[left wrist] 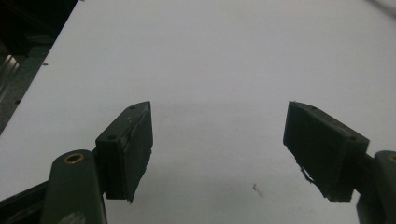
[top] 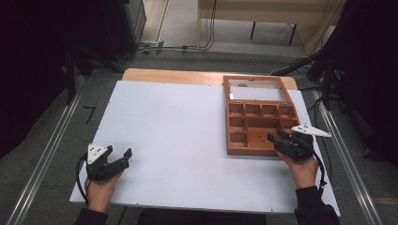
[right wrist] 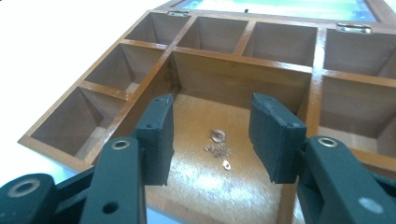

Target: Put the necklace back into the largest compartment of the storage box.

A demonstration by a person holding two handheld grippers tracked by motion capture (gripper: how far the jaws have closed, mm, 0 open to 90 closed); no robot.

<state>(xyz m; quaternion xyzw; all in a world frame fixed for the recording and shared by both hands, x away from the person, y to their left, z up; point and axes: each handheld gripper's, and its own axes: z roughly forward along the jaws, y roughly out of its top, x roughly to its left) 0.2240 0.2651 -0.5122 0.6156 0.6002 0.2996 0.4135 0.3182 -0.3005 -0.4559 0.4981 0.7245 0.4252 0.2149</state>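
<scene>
Two claws, both gaping: right claw [right wrist: 212, 140] hovers over a tiny chain, perhaps a bracelet [right wrist: 218, 148], in the wooden box [top: 234, 149] at three o'clock; left claw [left wrist: 219, 154] over bare counter [left wrist: 210, 60].

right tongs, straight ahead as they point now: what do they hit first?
Probably the small metal chain on the floor of the wooden box's big centre compartment, right between the open right tongs. Depth is unclear; beyond it stands that compartment's back wall.

Box at the desk's two o'clock corner

On the desk [top: 178, 136], the compartment box [top: 244, 149] sits toward two o'clock, lid [top: 256, 89] lying behind it at twelve; a small chain [right wrist: 218, 148] lies in its large middle compartment.
</scene>
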